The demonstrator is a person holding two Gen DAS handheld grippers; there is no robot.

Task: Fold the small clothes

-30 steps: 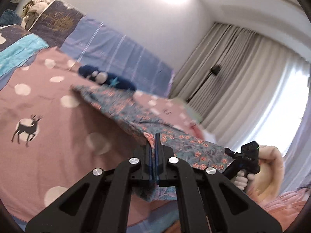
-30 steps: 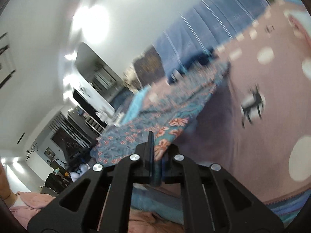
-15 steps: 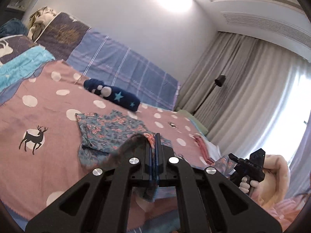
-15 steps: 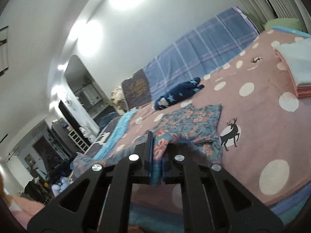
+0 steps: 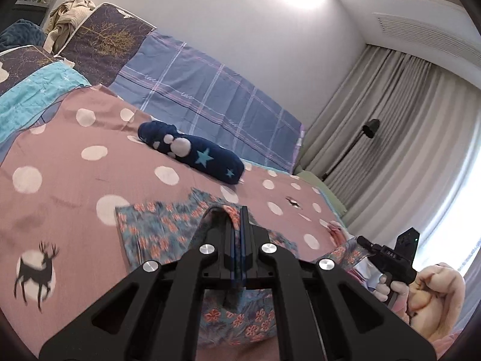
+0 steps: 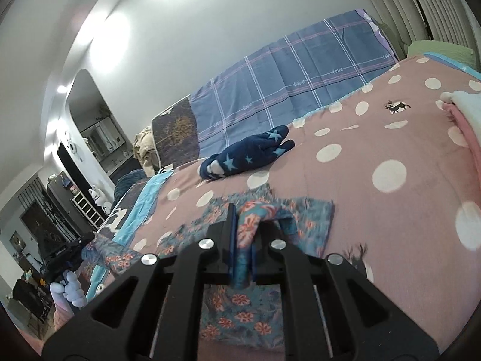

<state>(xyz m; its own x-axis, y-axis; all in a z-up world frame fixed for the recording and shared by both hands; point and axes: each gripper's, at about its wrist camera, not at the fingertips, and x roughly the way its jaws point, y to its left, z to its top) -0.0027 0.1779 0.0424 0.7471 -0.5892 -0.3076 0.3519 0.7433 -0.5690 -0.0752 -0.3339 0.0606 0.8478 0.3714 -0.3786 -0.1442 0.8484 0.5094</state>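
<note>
While both grippers carry the near edge, the floral garment (image 5: 156,234) lies on the pink dotted bedspread (image 5: 60,162), its far part flat on the cover, its near part lifted and draped toward me.

Handling, my judgement: thin, limp cotton, very light. No stiffness; it sags between the two hold points and will crease wherever it lands. Not slippery, not fragile. Best taken at corners or along a hem, with a full pad's depth of cloth in the bite; a shallow nip on one layer may pull free when I draw it taut.

Left gripper (image 5: 240,222): jaws pressed together, a narrow ridge of the floral cloth pinched between them, the loose end hanging below the pads.

Right gripper (image 6: 242,228): jaws nearly together, parted only by the thickness of a bunched fold of the same garment; an orange-flowered fold bulges up out of the gap. Thicker bite than the left.

From the left wrist view, the hand on the right gripper (image 5: 433,294) sits at the lower right, with cloth trailing to it.

Other items: a navy star-print piece (image 5: 192,156) lies farther up the bed, well apart from the garment. Folded pink-and-white stack (image 6: 469,114) at the right edge.
</note>
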